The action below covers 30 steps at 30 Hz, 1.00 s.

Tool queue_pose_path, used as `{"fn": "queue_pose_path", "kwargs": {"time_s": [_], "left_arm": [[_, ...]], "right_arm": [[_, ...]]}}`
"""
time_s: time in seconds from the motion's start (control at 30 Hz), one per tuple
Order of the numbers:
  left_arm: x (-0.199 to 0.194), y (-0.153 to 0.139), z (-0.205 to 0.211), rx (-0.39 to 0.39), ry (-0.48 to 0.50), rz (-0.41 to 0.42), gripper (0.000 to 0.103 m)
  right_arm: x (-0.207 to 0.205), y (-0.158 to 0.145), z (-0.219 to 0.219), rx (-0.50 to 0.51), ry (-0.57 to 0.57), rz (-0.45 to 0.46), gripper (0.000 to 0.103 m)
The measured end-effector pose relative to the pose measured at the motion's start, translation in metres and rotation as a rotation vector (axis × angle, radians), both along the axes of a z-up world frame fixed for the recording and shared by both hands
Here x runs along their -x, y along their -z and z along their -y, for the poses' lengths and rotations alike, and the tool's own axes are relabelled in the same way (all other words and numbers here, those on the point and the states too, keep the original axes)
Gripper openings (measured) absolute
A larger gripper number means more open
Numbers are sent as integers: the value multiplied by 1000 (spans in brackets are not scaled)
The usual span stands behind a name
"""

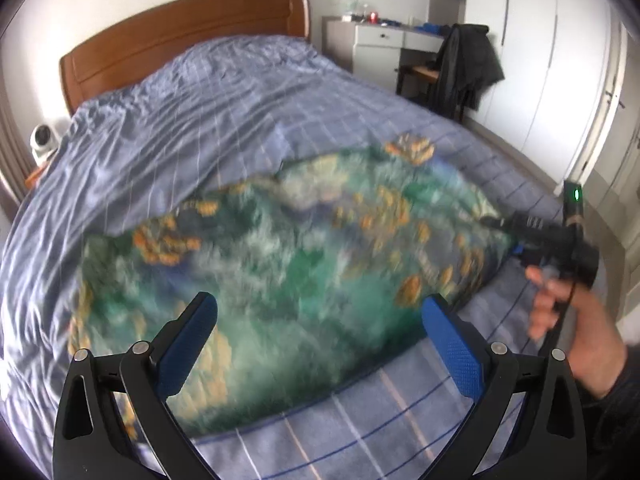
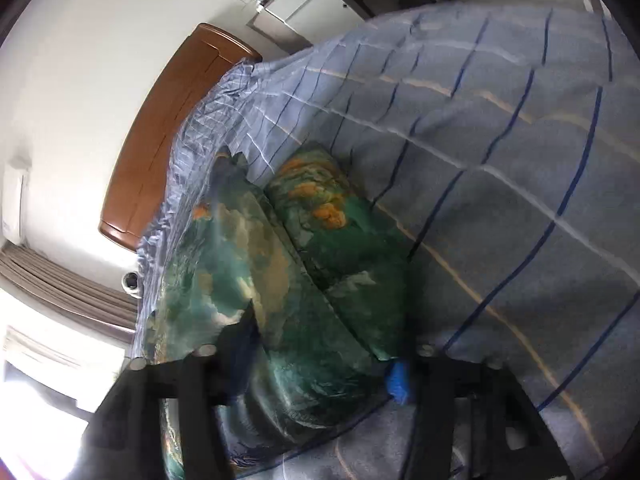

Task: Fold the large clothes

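Observation:
A large green garment (image 1: 288, 264) with orange and white print lies spread on the blue checked bed cover (image 1: 208, 120), blurred by motion. My left gripper (image 1: 320, 344) is open and empty, just above the garment's near edge. My right gripper (image 1: 516, 248) is at the garment's right end, held by a hand. In the right wrist view the garment (image 2: 304, 288) lies folded over between the wide-apart fingers, and my right gripper (image 2: 320, 364) looks open around it; one blue fingertip (image 2: 396, 380) touches the cloth.
A wooden headboard (image 1: 184, 36) stands at the bed's far end. A white desk (image 1: 384, 40) and a chair draped with a dark coat (image 1: 468, 68) stand at the back right, by white wardrobes (image 1: 560, 60). A small white fan (image 1: 42, 142) sits at the bed's left.

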State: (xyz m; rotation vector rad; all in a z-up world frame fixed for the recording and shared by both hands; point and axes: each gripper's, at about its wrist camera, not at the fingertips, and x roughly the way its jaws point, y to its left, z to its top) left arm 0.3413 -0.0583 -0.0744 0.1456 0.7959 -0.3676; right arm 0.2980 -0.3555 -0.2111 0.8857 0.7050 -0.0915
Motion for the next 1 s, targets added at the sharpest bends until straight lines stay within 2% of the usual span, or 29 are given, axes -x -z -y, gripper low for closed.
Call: {"fn": "queue_pose_path", "kwargs": {"time_s": [0.07, 0.13, 0.23, 0.37, 0.47, 0.6, 0.73, 0.8, 0.87, 0.9, 0.97, 1.0], "left_arm": [[-7, -19, 9, 18, 36, 17, 102], [-16, -39, 23, 53, 84, 21, 102], [-38, -62, 47, 148, 195, -76, 102], [-55, -79, 54, 203, 262, -162, 102], [-57, -83, 36, 187, 242, -174, 102], [-54, -74, 9, 156, 181, -204, 102], [-48, -50, -7, 18, 77, -181, 100], [-48, -39, -17, 19, 52, -183, 75], [-50, -30, -32, 99, 37, -217, 46], [-50, -28, -37, 121, 26, -224, 42], [-52, -23, -50, 154, 0, -225, 37], [-53, -21, -59, 179, -10, -226, 36]], "right_arm": [[10, -25, -17, 118, -34, 64, 31], [20, -53, -37, 244, -82, 136, 30], [36, -101, -79, 426, -183, 265, 30], [58, -147, -156, 688, -362, 420, 30], [70, -156, -212, 844, -493, 500, 30], [86, -148, -281, 1033, -664, 565, 30], [103, -143, -327, 1110, -781, 619, 30], [105, -141, -335, 1106, -812, 629, 30], [107, -138, -340, 1113, -826, 621, 30], [105, -136, -342, 1106, -839, 604, 32], [100, -136, -336, 1070, -858, 602, 45], [110, -139, -332, 1051, -876, 607, 53]]}}
